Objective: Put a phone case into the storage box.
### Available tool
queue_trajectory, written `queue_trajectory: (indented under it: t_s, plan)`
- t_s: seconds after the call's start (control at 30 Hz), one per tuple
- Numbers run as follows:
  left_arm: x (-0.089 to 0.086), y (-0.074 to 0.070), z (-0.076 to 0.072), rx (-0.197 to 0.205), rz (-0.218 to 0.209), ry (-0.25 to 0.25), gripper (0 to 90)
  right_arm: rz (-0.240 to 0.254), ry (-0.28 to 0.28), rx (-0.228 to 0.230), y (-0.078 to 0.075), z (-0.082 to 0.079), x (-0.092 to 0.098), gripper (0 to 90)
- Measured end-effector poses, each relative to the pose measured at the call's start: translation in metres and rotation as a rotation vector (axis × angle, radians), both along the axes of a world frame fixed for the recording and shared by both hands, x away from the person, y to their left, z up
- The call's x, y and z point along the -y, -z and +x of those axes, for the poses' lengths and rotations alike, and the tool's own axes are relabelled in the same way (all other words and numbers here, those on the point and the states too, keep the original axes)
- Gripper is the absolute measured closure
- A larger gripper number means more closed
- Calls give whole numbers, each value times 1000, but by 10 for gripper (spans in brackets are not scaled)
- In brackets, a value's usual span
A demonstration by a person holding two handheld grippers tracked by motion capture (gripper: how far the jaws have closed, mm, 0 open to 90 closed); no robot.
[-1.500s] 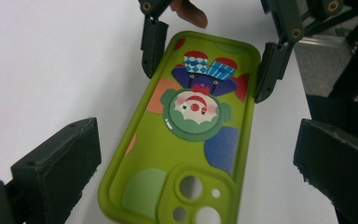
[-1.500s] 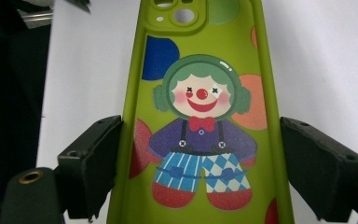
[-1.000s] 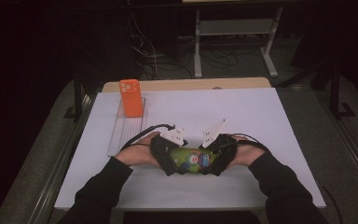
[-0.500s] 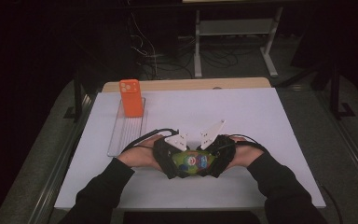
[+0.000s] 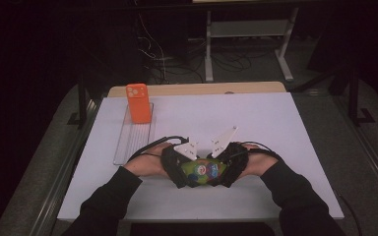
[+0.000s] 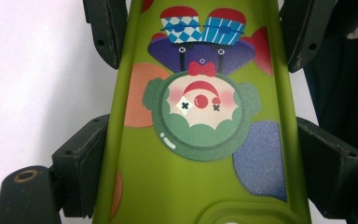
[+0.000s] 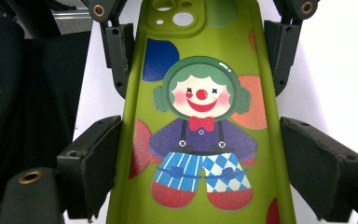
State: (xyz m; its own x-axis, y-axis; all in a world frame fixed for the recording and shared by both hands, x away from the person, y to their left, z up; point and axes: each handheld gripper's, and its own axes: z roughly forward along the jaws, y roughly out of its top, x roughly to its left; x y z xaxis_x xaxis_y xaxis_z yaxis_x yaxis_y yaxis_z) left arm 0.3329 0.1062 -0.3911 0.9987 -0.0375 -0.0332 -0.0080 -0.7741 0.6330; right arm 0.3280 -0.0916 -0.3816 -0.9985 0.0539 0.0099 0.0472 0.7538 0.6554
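High view: we are holding a green soft phone case printed with a clown (image 5: 203, 170) between the left tongs (image 5: 183, 166) and the right tongs (image 5: 222, 165), both meeting low at the near middle of the white-topped table (image 5: 256, 123). Black gloved hands and dark sleeves are coming in from the bottom edge. An orange phone case with camera cut-outs (image 5: 139, 103) is standing upright at the far end of a clear ribbed plastic tray (image 5: 133, 138), well apart on the left.

Left gripper view: we are looking along the green case (image 6: 200, 140), clown upside down. Our black pads (image 6: 81, 163) are pressing both long edges, so the left tongs are clamped on the case. The other gripper's pads are gripping the far end.

Right gripper view: the clown is upright on the case (image 7: 200, 140), camera hole at the far end. Our pads (image 7: 91, 165) are touching both edges, so the right tongs are clamped on it too. The white table is showing beside it.
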Motion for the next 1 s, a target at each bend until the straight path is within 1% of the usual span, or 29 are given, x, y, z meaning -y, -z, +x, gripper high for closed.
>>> queue_trajectory:
  t_s: [0.17,0.27,0.3,0.33,0.37,0.4,0.43,0.5,0.57,0.6,0.63,0.67,0.7,0.73,0.77,0.8,0.83,0.87,0.9,0.93,0.97,1.0]
  plan:
    - [0,1,0,-15,5,-1,151,5,2,-13,1,0,0,150]
    - [0,1,0,-11,21,8,154,4,6,-16,2,0,0,148]
    - [0,0,0,-8,19,6,155,6,4,-19,3,0,-1,145]
    - [0,0,0,-12,22,-3,155,9,11,-18,3,-1,-1,130]
    - [-1,0,0,-6,25,-5,155,12,21,-20,3,-1,0,119]
    - [-1,0,1,-8,26,-14,155,19,26,-31,3,0,0,99]
    - [-1,0,1,-10,33,-29,155,28,30,-31,2,1,2,75]
    - [-2,1,3,-26,40,-65,154,42,68,-15,1,3,5,56]
    - [-3,2,4,-23,38,-94,154,61,103,-10,0,6,10,45]
    - [-4,2,5,-31,40,-114,154,59,135,-32,-1,6,13,44]
    - [-5,2,5,-26,43,-134,154,64,157,-27,-1,7,15,39]
    - [-5,3,5,-37,39,-165,155,68,178,-27,-1,8,18,37]
    - [-6,2,6,-39,51,-187,154,76,200,-27,0,10,20,37]
    - [-7,2,8,-16,55,-203,154,84,223,-17,0,12,23,37]
    - [-7,3,9,-29,53,-234,154,101,247,-10,0,14,26,37]
    - [-8,3,10,-27,63,-248,154,115,287,-27,0,14,28,37]
    - [-9,4,11,-26,60,-272,154,125,319,-32,1,16,31,37]
    - [-10,5,12,-36,63,-295,154,131,342,-40,2,18,34,33]
    - [-10,6,14,-31,56,-325,154,130,372,-49,3,18,35,35]
    - [-11,7,15,-33,59,-354,154,132,404,-55,4,18,36,43]
    - [-11,8,16,-36,59,-386,154,139,425,-56,5,18,37,43]
    - [-12,9,18,-31,64,-406,154,137,444,-45,7,18,37,43]
